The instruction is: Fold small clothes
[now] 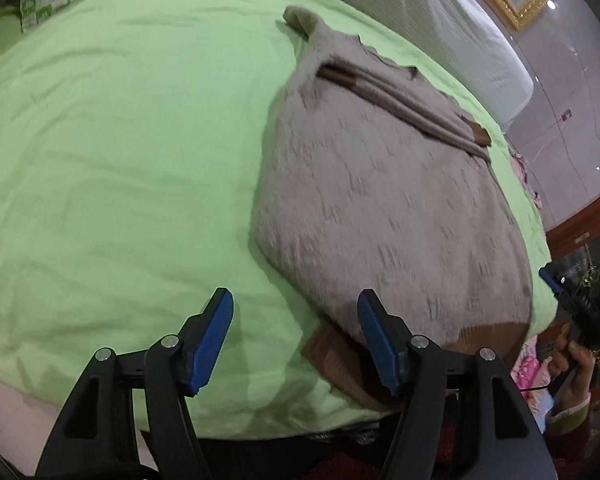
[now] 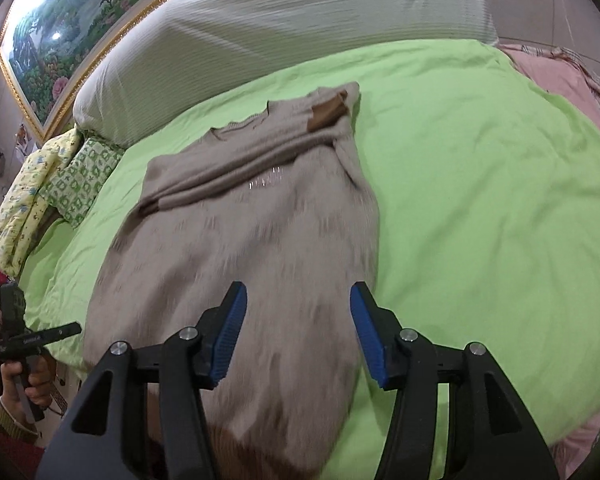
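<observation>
A beige knit sweater (image 1: 384, 208) with brown cuffs and hem lies flat on the green bedsheet (image 1: 120, 152), its sleeves folded across the chest. It also shows in the right wrist view (image 2: 252, 248). My left gripper (image 1: 294, 312) is open and empty, hovering over the sheet at the sweater's lower left edge near the brown hem. My right gripper (image 2: 298, 308) is open and empty, hovering above the sweater's lower body. The right gripper also shows in the left wrist view (image 1: 556, 280), and the left gripper in the right wrist view (image 2: 40, 334).
A large white striped bolster (image 2: 284, 40) lies along the head of the bed. Patterned green and yellow pillows (image 2: 60, 184) sit at the far left. A pink blanket (image 2: 572, 80) lies right of the green sheet (image 2: 480, 180). A framed painting (image 2: 68, 20) hangs behind.
</observation>
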Demonstrator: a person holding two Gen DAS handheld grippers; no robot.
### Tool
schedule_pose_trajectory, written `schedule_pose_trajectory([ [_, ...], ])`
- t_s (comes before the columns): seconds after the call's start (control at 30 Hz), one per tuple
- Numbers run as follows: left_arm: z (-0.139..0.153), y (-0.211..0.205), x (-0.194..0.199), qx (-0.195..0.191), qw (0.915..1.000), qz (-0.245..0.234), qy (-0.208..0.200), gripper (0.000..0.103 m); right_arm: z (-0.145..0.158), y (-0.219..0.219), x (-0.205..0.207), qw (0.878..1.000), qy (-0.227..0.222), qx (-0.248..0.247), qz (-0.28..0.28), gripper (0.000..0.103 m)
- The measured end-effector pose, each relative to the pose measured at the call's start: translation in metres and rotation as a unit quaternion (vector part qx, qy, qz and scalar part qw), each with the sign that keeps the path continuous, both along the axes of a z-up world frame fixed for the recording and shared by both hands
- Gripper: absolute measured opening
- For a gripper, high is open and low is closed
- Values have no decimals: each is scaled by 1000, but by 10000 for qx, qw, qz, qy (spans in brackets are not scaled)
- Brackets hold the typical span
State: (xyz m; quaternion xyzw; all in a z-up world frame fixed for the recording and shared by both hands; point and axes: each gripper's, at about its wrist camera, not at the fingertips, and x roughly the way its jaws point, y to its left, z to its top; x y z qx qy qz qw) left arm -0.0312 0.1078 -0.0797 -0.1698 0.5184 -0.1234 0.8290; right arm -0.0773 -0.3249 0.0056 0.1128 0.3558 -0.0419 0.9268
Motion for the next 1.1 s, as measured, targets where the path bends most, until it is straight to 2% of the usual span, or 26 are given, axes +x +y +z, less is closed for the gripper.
schedule_pose_trajectory([
  [0.17,-10,-19,-23,23,9994,-332,53,65,-14,8,-38,9998,133,26,132,55],
  [0.37,-17,-30,-32,-123,9991,-409,77,65,-38,17,-63,9987,368,211,274,55],
  [0.57,-24,-32,-32,-335,9989,-331,85,65,-59,25,-70,9966,498,291,589,55],
  [0.7,-29,-29,-30,-540,9983,-174,107,62,-71,24,-70,9954,556,515,595,55],
  [0.93,-25,-37,-18,-483,9988,-51,96,60,-79,31,-66,9948,585,552,631,53],
  [1.1,-20,-59,-13,-256,9986,-461,-10,47,-76,28,-67,9946,570,572,651,41],
])
